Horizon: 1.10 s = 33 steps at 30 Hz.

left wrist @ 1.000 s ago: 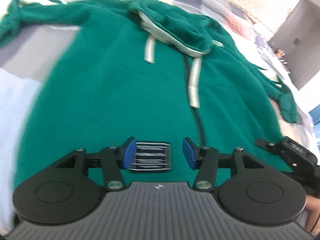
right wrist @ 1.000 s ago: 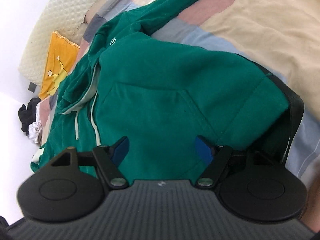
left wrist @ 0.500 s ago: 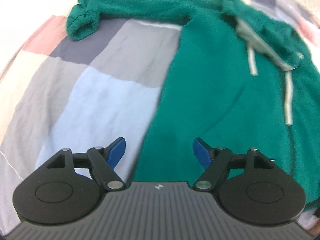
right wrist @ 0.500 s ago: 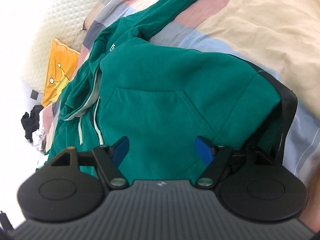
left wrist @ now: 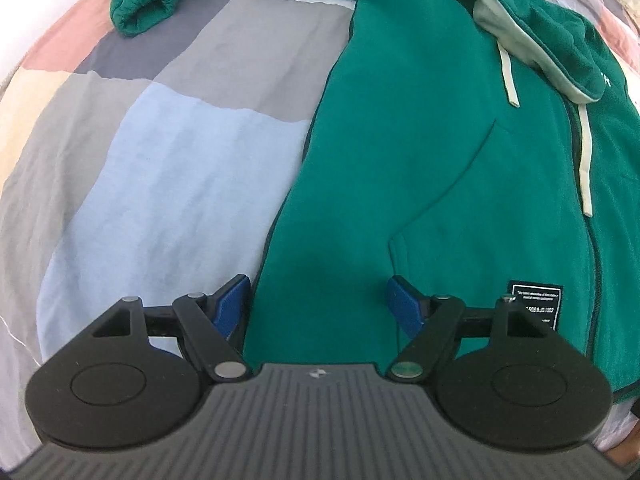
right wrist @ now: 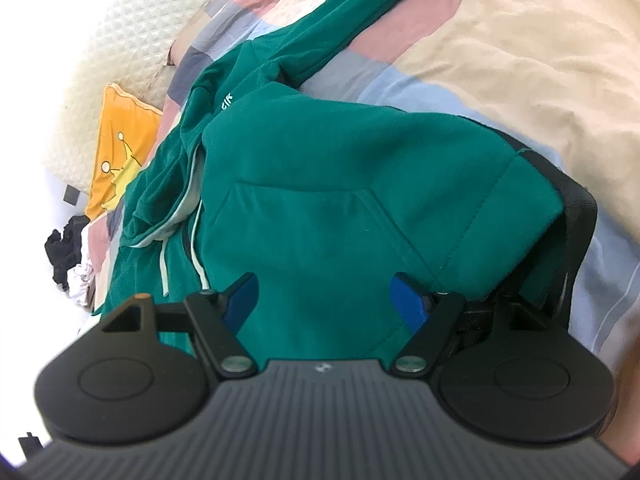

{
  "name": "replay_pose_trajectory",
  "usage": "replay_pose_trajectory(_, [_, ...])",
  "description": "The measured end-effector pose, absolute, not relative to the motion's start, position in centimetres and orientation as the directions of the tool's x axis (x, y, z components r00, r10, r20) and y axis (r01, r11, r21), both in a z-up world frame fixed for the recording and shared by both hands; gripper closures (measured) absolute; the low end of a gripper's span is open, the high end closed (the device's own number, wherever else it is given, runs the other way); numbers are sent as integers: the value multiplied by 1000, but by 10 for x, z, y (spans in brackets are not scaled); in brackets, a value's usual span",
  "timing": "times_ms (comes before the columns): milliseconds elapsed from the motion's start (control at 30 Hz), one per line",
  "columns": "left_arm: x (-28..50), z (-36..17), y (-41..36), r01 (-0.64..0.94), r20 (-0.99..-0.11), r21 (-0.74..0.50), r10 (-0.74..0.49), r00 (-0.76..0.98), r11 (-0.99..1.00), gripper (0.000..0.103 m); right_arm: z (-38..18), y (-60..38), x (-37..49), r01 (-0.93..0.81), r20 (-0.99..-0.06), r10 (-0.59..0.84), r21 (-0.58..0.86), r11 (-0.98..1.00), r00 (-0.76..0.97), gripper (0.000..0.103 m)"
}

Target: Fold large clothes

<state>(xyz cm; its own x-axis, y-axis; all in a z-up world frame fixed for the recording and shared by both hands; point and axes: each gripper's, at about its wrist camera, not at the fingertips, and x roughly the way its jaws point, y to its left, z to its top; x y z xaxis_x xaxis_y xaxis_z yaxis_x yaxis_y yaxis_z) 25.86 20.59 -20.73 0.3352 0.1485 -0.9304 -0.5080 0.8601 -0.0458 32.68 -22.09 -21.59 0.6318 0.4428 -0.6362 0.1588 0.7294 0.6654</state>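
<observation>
A large green zip hoodie [left wrist: 420, 152] lies spread front-up on a patchwork bedspread [left wrist: 160, 168]. Its left sleeve reaches out to a bunched cuff [left wrist: 142, 4] at the far left. My left gripper [left wrist: 318, 304] is open and empty, low over the hoodie's left side edge near the hem. My right gripper [right wrist: 324, 300] is open and empty above the right pocket panel of the hoodie [right wrist: 340, 208]. The hoodie's right hem corner [right wrist: 536, 196] is lifted, with black lining beneath. The right sleeve [right wrist: 320, 36] runs away to the top.
A black label [left wrist: 536, 298] sits near the hoodie's hem. A cream quilted pillow [right wrist: 132, 48] and an orange cushion [right wrist: 120, 140] lie at the bed's head. Dark and white clothes [right wrist: 68, 256] are piled at the left edge. The bedspread [right wrist: 520, 60] extends to the right.
My left gripper has opened wider and swung left from the hoodie's middle to its left side edge, then come in closer. My right gripper has barely moved.
</observation>
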Motion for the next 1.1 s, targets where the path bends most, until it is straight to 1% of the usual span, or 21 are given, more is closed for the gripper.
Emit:
replay_pose_trajectory(167, [259,-213,201,-523,-935,-42,151,322,851,25,-216,-222,326,162,-635,442,667,727,634,28])
replay_pose_trajectory(233, [258,-214,200,-519,-937,-49,141,320,853,33,-215,-221,326,162,-634,442,668,726,634,28])
replay_pose_trajectory(267, [258,-213,197,-511,-939,-50,135,317,858,41,-215,-222,325,161,-633,443,669,726,635,28])
replay_pose_trajectory(300, [257,-212,194,-497,-939,-42,135,315,867,61,-215,-222,325,160,-632,443,670,725,636,28])
replay_pose_trajectory(333, [257,-209,193,-483,-938,-38,135,319,875,73,-215,-222,325,160,-630,445,672,723,637,27])
replay_pose_trajectory(367, [255,-206,192,-473,-937,-47,125,326,880,83,-215,-222,325,159,-629,446,673,723,636,27])
replay_pose_trajectory(400, [253,-203,193,-472,-935,-67,109,336,879,89,-215,-222,325,158,-629,447,673,723,636,27])
replay_pose_trajectory(467, [249,-195,200,-488,-929,-119,77,363,865,92,-214,-222,324,151,-627,446,671,726,639,27])
replay_pose_trajectory(567, [239,-177,209,-506,-914,-202,24,405,838,94,-208,-219,323,122,-615,446,663,738,650,26])
replay_pose_trajectory(667, [231,-158,211,-493,-900,-232,7,436,839,94,-202,-215,321,88,-609,434,640,763,664,26])
replay_pose_trajectory(800, [225,-150,211,-513,-913,-205,25,406,834,94,-196,-211,319,56,-601,419,612,789,681,26])
replay_pose_trajectory(967, [230,-169,207,-514,-939,-100,89,331,852,94,-197,-209,324,53,-618,408,590,806,672,26])
replay_pose_trajectory(1033, [232,-174,205,-512,-940,-81,105,324,855,93,-197,-210,325,51,-617,411,591,805,671,26])
replay_pose_trajectory(1100, [233,-175,205,-514,-941,-82,103,322,854,90,-196,-210,324,45,-612,411,591,806,676,26])
